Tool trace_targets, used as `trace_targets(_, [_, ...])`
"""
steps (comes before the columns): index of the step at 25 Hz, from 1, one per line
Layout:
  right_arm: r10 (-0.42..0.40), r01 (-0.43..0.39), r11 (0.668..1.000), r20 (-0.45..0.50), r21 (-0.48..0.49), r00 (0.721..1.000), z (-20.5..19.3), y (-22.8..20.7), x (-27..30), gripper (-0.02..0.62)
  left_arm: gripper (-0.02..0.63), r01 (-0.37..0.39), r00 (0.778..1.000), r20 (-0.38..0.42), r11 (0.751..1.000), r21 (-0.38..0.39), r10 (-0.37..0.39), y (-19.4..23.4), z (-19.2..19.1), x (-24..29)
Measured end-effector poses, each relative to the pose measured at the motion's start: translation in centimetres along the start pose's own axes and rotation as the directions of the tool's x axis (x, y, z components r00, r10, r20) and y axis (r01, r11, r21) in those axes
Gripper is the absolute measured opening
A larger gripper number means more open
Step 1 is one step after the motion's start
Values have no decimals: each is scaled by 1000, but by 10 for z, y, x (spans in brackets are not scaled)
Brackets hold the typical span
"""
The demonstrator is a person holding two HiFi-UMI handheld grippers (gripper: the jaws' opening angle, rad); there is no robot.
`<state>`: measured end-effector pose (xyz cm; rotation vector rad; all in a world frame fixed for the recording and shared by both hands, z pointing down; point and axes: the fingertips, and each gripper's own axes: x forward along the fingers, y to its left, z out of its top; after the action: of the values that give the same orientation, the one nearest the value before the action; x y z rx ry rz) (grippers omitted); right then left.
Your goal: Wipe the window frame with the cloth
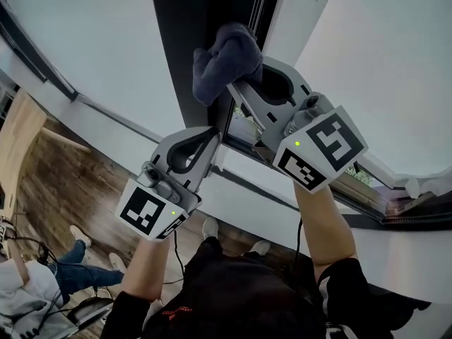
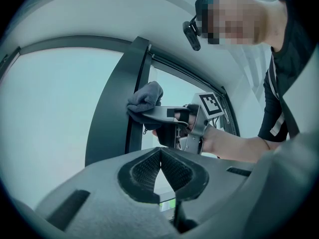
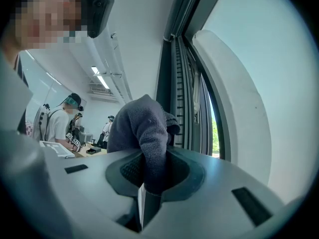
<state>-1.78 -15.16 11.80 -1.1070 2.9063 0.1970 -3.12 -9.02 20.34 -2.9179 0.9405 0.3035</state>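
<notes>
One grey cloth (image 1: pixel 224 58), pinched in the right tongs (image 1: pixel 237 85), lies against the single dark window frame (image 1: pixel 185 27). The left tongs (image 1: pixel 211 134) are pressed together, empty. The cloth's tail is hidden.

Left gripper (image 1: pixel 212 136) fingers together, right gripper (image 1: pixel 237 85) raised, fingers clamped

The right hand-held gripper (image 1: pixel 239 85) clamps a crumpled dark grey cloth (image 1: pixel 222 58) against the dark vertical window frame (image 1: pixel 185 27); the left hand-held gripper (image 1: pixel 210 136), jaws together, sits below.
</notes>
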Motion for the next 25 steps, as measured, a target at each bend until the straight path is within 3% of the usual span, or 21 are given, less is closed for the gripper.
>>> trace_targets(25, [46,-17,985,-161,174,986,-132,10,-3,52,18,-59,993,-107,993,-99,48,13,-73,-13])
